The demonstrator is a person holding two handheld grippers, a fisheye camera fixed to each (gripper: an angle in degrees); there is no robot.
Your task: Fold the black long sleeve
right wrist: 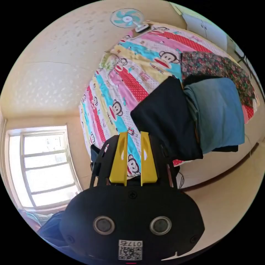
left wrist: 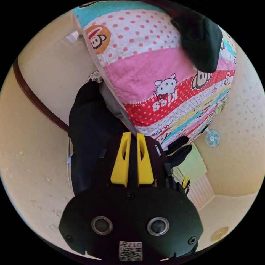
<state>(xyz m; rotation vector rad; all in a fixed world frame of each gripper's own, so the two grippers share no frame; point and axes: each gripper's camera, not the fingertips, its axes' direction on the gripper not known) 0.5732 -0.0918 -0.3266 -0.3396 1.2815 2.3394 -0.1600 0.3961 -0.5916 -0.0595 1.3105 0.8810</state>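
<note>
The black long sleeve (right wrist: 168, 121) lies folded on the cartoon-print bedspread (right wrist: 121, 91) near the bed's edge, touching a folded blue garment (right wrist: 218, 116), with a floral cloth (right wrist: 218, 66) beyond. The right gripper (right wrist: 134, 135) hangs above the bed, jaws slightly apart, empty. The left gripper (left wrist: 134, 135) has its jaws nearly together; black cloth (left wrist: 91, 129) hangs beside them, grip uncertain.

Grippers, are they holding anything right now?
Left gripper: jaws nearly closed with black cloth around them, but a grip cannot be told. Right gripper: open, holding nothing.
</note>
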